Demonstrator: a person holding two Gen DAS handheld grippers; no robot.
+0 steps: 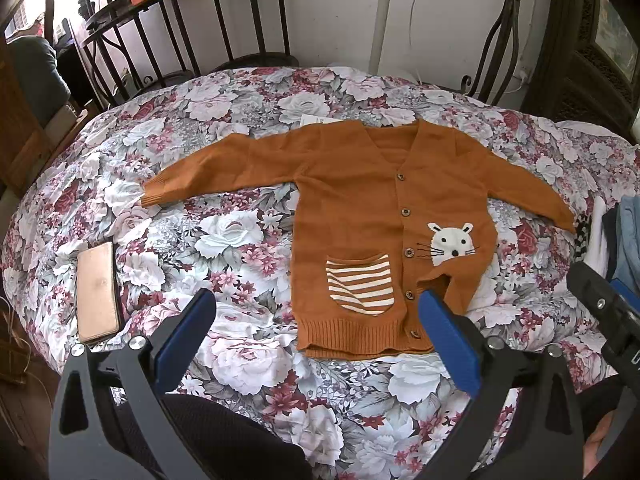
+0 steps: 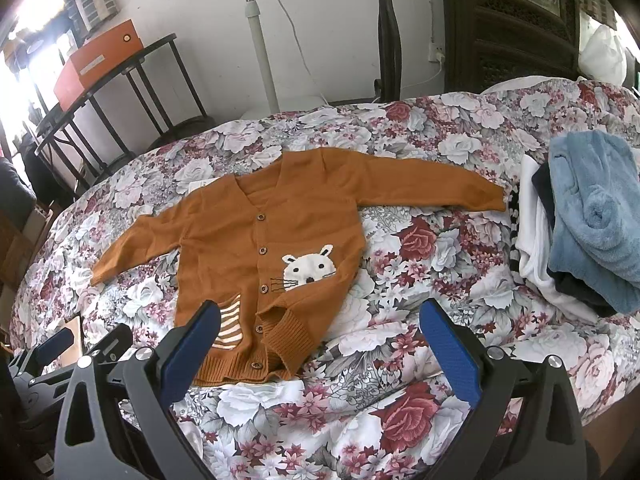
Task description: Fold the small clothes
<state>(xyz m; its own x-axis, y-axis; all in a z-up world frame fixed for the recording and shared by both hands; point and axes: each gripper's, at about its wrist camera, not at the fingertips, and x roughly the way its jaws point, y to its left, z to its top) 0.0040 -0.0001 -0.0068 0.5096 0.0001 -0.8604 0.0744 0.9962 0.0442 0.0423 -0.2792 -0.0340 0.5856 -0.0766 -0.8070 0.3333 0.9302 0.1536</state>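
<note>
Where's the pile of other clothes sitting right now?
The clothes pile lies at the right edge of the floral bedspread in the right wrist view, just past the cuff of the brown cardigan; the left wrist view catches only its edge.

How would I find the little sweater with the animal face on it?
Look at the bed with the flowery cover. In the middle lies a brown cardigan, spread flat with both sleeves out, apart from the pile of clothes at the side. Only it has wooden buttons, a striped pocket and a white whiskered mouse face.
</note>
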